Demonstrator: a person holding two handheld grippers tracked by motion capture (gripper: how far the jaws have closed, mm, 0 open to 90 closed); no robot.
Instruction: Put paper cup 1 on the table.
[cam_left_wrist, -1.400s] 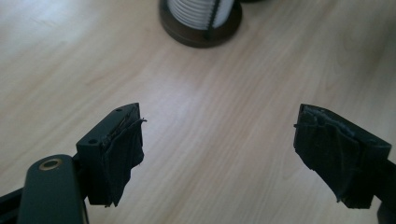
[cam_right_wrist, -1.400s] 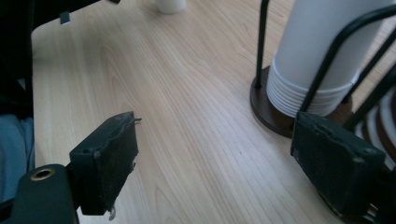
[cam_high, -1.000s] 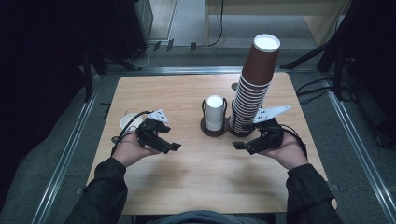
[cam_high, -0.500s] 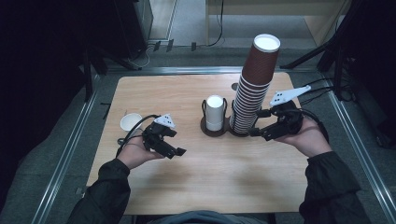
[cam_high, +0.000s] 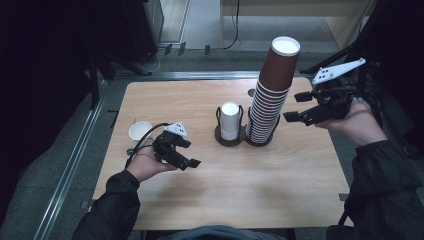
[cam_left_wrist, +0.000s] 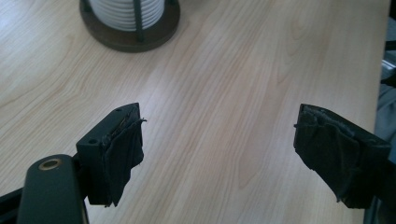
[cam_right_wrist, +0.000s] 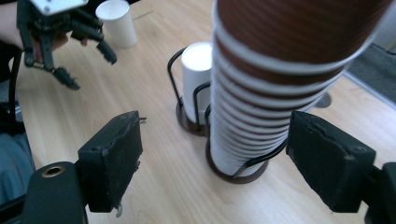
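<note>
The right tool (cam_high: 295, 107) is held at the right of the frame in the high view, level with the middle of the tall stack of brown cups (cam_high: 272, 95). Its jaws are spread apart with nothing between the pads. In the right gripper view the stack (cam_right_wrist: 275, 70) rises between and beyond the two jaws, not touched by either.

The stack stands in a dark wire holder (cam_high: 260, 140) at the centre right of the tabletop (cam_high: 240, 190). Just beside it to the left, a shorter stack of white cups (cam_high: 230, 120) sits in a second holder.

The left tool (cam_high: 192, 157) is held over the lower left part of the tabletop, jaws apart and empty. In the left gripper view bare wood lies between the pads (cam_left_wrist: 119, 154).

A single white cup (cam_high: 140, 131) stands upright near the left edge of the tabletop, just beyond the left hand (cam_high: 145, 165).
</note>
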